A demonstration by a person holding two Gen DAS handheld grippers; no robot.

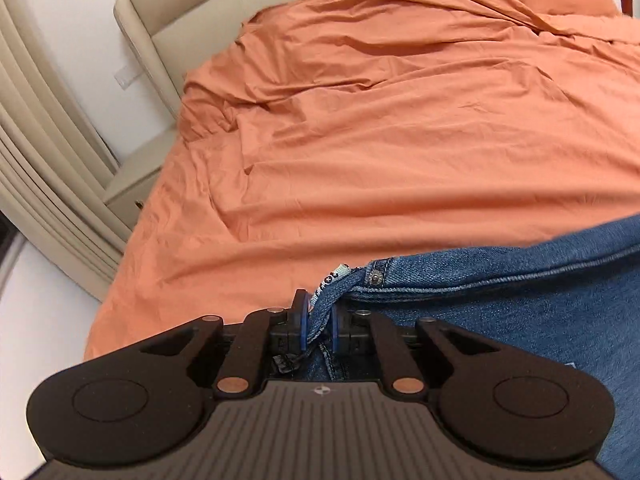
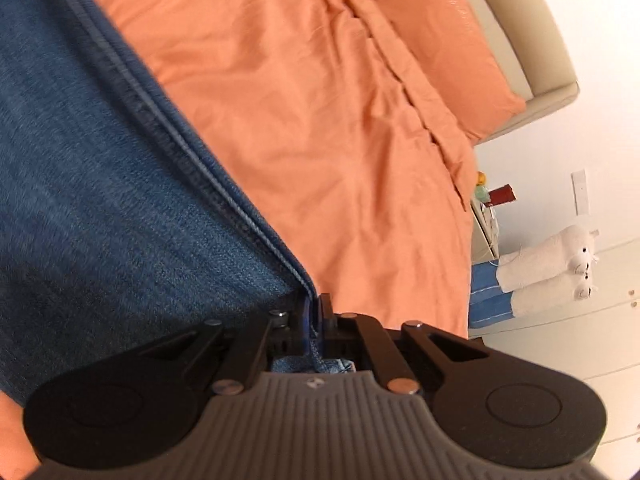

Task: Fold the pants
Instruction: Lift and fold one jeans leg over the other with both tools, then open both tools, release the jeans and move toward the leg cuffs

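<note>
Orange bedsheet [image 1: 360,120], rumpled. Jeans [image 1: 520,300] stretched above it, left gripper [image 1: 319,322] and right gripper [image 2: 314,320] each clamped on an edge. Thin pinches; denim's weight could slip free.

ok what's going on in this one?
A person with a gripper in each hand is folding blue jeans over a bed with an orange duvet. The left gripper is shut on a corner of the denim by the rivet, the right gripper is shut on a seamed edge. The denim is stretched between them; no fold is laid yet.
</note>
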